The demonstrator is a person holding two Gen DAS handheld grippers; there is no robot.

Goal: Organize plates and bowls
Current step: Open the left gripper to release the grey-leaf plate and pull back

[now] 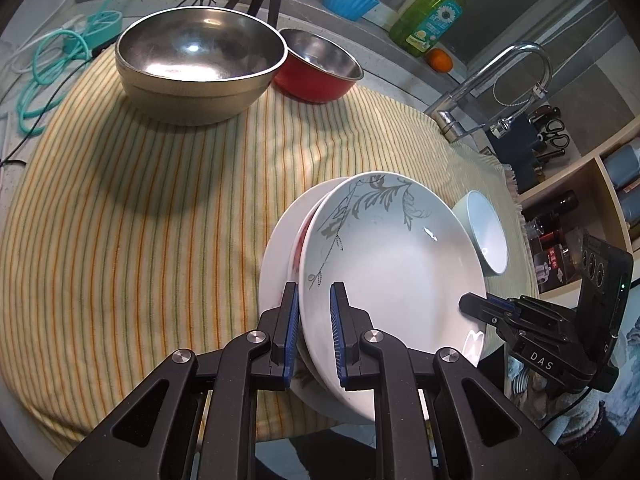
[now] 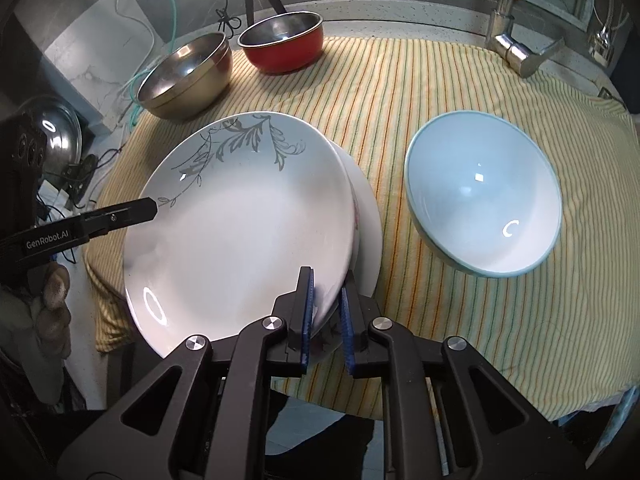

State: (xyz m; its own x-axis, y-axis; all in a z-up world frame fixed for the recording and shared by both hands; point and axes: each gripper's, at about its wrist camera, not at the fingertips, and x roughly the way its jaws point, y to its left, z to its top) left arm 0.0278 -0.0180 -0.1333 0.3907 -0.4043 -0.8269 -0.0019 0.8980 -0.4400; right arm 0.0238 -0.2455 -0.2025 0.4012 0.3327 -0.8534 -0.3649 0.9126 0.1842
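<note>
Left wrist view: left gripper (image 1: 314, 332) clamped on near rim of leaf-patterned plate (image 1: 392, 256), tilted above plain white plate (image 1: 280, 240) on striped cloth (image 1: 160, 200). Steel bowl (image 1: 200, 60) and red bowl (image 1: 320, 66) touching at far edge.

Right wrist view: right gripper (image 2: 326, 320) clamped on same plate's rim (image 2: 240, 216). Pale blue bowl (image 2: 484, 194) just beside, on cloth.

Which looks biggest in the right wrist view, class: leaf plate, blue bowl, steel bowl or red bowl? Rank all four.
1. Leaf plate, clearly largest, though nearest the camera.
2. Blue bowl.
3. Steel bowl and red bowl look alike; both sit farthest away, so no ranking between them.
</note>
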